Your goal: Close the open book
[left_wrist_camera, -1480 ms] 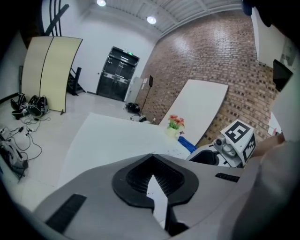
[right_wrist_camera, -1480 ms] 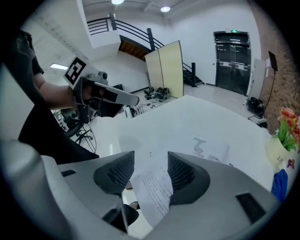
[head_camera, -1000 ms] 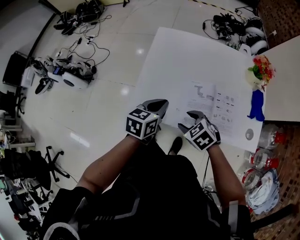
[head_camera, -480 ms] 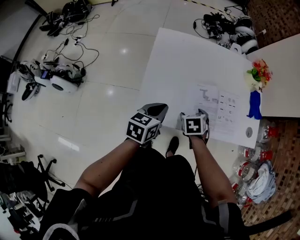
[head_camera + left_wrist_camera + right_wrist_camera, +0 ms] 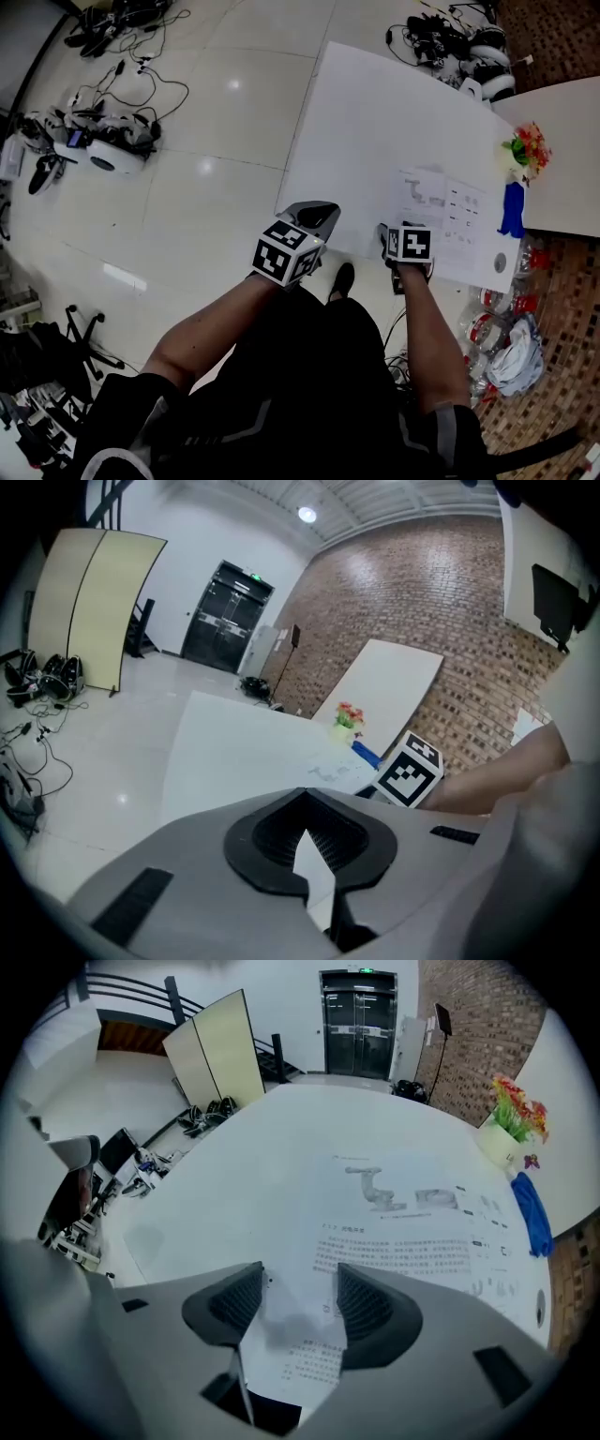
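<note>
My right gripper [image 5: 298,1290] points down over open book [image 5: 442,217]. Jaws wide apart, closing. Printed left page shows between pads, not pinched. My left gripper [image 5: 316,214] hovers by near-left corner of white table [image 5: 375,112], left of book, jaws together, holding nothing. Book lies flat, open, at table's right side, just beside blue cloth [image 5: 512,208].

A: Overhead, the marker cube [image 5: 409,243] is covering the right gripper's [image 5: 298,1297] closing jaws, a page lying between them.
B: Its body is hiding the open book's [image 5: 403,1222] near edge. Print is showing too small to read. The side table [image 5: 562,131] is running off the right edge.
</note>
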Available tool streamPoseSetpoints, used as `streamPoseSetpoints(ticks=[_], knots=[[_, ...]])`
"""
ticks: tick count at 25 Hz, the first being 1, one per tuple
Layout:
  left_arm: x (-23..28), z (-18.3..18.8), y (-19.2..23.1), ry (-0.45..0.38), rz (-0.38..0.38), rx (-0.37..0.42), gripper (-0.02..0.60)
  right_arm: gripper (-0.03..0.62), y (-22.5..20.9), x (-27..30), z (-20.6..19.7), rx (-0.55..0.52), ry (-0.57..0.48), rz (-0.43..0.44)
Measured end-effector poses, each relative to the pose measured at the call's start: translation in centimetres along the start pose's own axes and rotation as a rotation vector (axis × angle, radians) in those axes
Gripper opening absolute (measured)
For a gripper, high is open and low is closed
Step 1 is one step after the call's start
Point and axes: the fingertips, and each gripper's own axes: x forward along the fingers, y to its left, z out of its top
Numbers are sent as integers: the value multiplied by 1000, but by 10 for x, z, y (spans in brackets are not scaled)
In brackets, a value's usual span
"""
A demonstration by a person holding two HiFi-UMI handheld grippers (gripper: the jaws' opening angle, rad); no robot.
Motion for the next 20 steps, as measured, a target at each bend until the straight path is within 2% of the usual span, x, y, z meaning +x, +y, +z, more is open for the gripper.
streamPoseSetpoints(ticks=[2,4,8,13,16,19,20], knots=[[1,1,1,1,-11,1,-5,198,-1,-1,-1,-2,11,1],[1,3,2,0,-18,2,-5,166,-1,-1,-1,-6,15,-3],[5,5,0,4,-30,9,-5,167,5,-5,3,-69,-38,6],[10,7,1,13,-32,16,-5,169,24,-36,-3,-226,-153,118],[17,10,-4,17,-40,25,-5,172,30,-57,-12,-412,-179,110],[27,9,-14,31,-50,38,-5,174,39,-64,-33,-722,-148,57],[30,8,-18,36,-53,43,-5,197,42,-63,-43,-809,-129,49]])
